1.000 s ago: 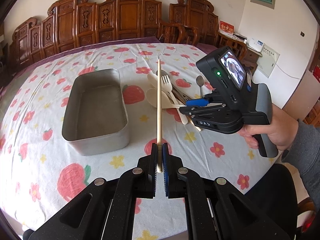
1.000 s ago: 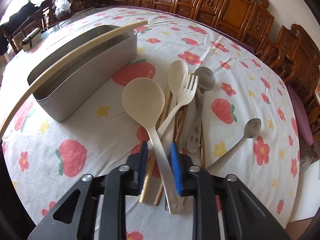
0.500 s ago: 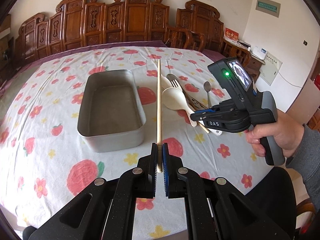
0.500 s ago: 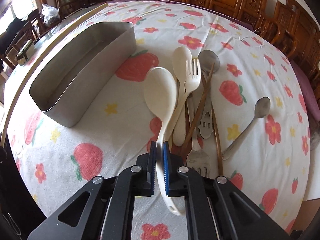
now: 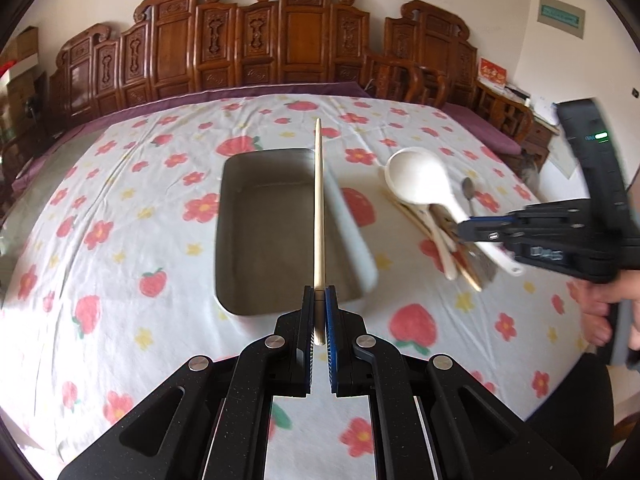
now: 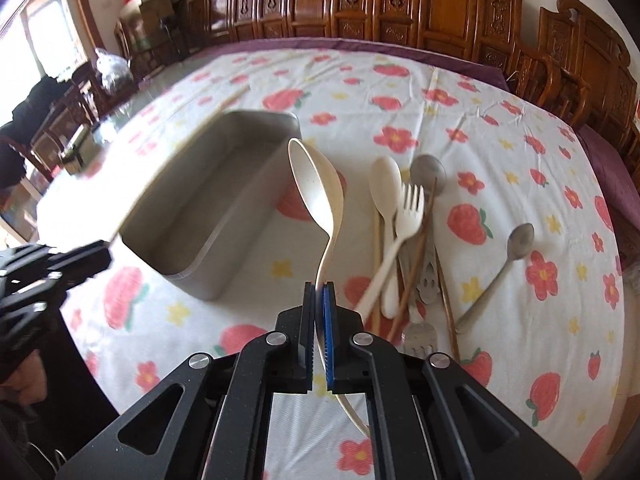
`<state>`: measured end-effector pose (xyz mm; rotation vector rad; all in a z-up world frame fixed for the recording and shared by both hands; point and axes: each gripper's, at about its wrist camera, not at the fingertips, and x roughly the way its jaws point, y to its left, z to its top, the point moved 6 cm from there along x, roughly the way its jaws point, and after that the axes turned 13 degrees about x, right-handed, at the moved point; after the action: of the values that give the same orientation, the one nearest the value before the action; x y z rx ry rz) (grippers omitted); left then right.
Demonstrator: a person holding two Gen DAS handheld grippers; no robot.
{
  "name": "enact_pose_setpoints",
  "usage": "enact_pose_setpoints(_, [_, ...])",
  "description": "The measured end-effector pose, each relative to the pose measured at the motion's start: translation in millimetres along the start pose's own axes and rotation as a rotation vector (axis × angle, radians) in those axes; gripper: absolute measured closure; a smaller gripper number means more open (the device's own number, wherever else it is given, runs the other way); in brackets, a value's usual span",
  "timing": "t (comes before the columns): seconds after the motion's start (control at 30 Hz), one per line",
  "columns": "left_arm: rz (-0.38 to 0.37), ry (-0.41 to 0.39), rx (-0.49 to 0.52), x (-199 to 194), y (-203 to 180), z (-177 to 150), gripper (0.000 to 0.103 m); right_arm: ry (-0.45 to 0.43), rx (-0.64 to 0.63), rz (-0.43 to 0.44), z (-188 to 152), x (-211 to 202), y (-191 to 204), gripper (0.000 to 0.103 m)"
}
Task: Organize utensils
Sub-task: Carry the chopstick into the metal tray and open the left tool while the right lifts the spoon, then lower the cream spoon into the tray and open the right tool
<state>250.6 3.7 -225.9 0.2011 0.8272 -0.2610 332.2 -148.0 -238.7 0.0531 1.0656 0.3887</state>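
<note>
Cream ladle (image 6: 318, 196) clamped in right gripper (image 6: 319, 300) jaws | chopstick (image 5: 318, 204) clamped in left gripper (image 5: 319, 304) jaws

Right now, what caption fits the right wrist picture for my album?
Right tongs lift a big cream spoon beside the metal tray.

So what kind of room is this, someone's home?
Probably a home dining room: a big table under a strawberry-and-flower patterned tablecloth, a row of carved dark wooden chairs behind it, and loose cream plastic and metal cutlery beside a rectangular metal tray.
</note>
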Motion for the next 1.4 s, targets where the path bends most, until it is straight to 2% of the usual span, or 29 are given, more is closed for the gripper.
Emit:
enact_pose_setpoints(0.2, [0.03,0.025,-0.006,16.6,16.4,7.7,0.098,-0.03,0.012,0.018,11.4,-7.3,20.0,0.098])
enact_pose_setpoints(0.57, [0.011,0.059,-0.062,37.0,34.9,22.8,0.098,-0.037,0.043,0.053,28.1,-0.9,46.9,0.098])
enact_pose_setpoints(0.6, [0.011,0.058,-0.064,37.4,35.8,23.7,0.098,-0.038,0.046,0.056,29.4,-0.2,48.6,0.098])
enact_pose_setpoints(0.67, [0.012,0.055,-0.07,37.1,38.0,24.9,0.088,-0.038,0.053,0.069,32.0,1.2,52.7,0.098])
enact_pose_setpoints(0.7, [0.008,0.049,-0.074,36.5,39.5,25.1,0.084,-0.039,0.055,0.072,33.2,2.0,54.8,0.098])
enact_pose_setpoints(0.73, [0.005,0.045,-0.077,36.1,41.0,24.5,0.083,-0.039,0.056,0.074,34.2,2.8,56.5,0.098])
enact_pose_setpoints(1.4, [0.064,-0.018,-0.059,-13.8,83.0,8.7,0.083,-0.001,0.185,0.178,50.4,54.9,108.6,0.098])
